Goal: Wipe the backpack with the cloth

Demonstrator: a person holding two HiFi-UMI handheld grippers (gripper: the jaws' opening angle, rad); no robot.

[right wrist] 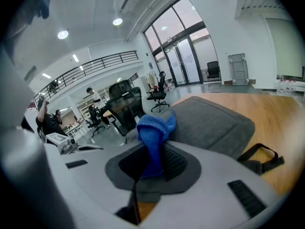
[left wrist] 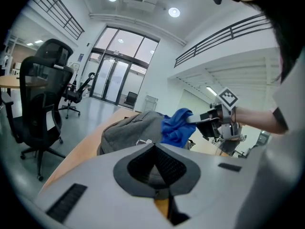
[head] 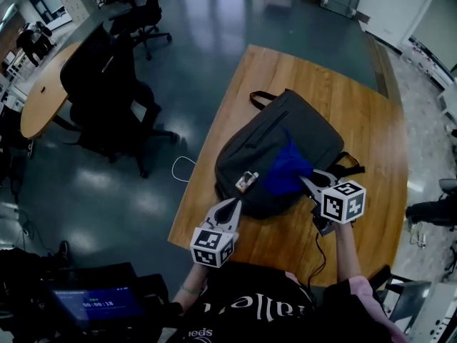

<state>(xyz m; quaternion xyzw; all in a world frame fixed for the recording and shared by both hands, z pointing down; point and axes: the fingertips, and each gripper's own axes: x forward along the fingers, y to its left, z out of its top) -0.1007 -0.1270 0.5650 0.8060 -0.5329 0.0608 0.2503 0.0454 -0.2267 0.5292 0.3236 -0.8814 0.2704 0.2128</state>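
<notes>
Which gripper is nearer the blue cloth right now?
Right. The right gripper clamps the blue cloth on the backpack; the left gripper sits at the backpack's near edge.

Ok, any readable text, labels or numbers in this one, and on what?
"00:00:18", as best it reads: blue screen of the black device.
White print on the person's black shirt: upside down, partly cut off, unreadable.
Pale tag on the grey fabric backpack: too small to read.

Grey backpack (head: 284,128) flat on its back, blue cloth (head: 285,170) (bunched) atop.
</notes>
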